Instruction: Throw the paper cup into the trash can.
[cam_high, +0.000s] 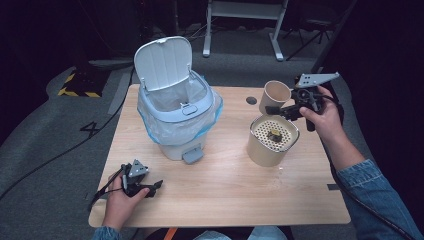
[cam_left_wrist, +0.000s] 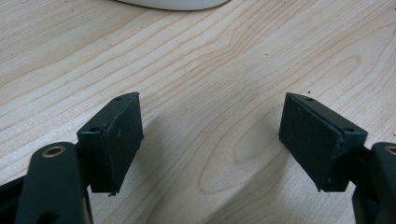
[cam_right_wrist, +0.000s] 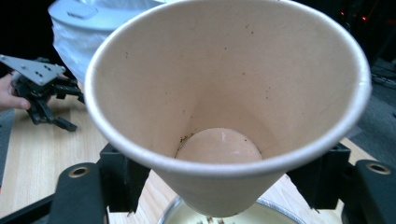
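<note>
- While clamped on the tilted beige paper cup (cam_high: 274, 94), the right gripper (cam_high: 280, 111) holds it in the air above the round beige canister with a perforated strainer top (cam_high: 272, 140).
- The cup's mouth faces the right gripper view; specks cling inside.
- The left gripper (cam_high: 152, 188) rests on the light wooden table (cam_high: 225, 180), jaws apart, nothing between them.
- The white pedal bin lined with a blue bag (cam_high: 175, 107) stands with lid raised.

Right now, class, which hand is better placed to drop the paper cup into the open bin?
The right. Its tool already grips the paper cup, tilted above the strainer container. The left tool lies open and empty at the table's near edge, in front of the bin.
</note>
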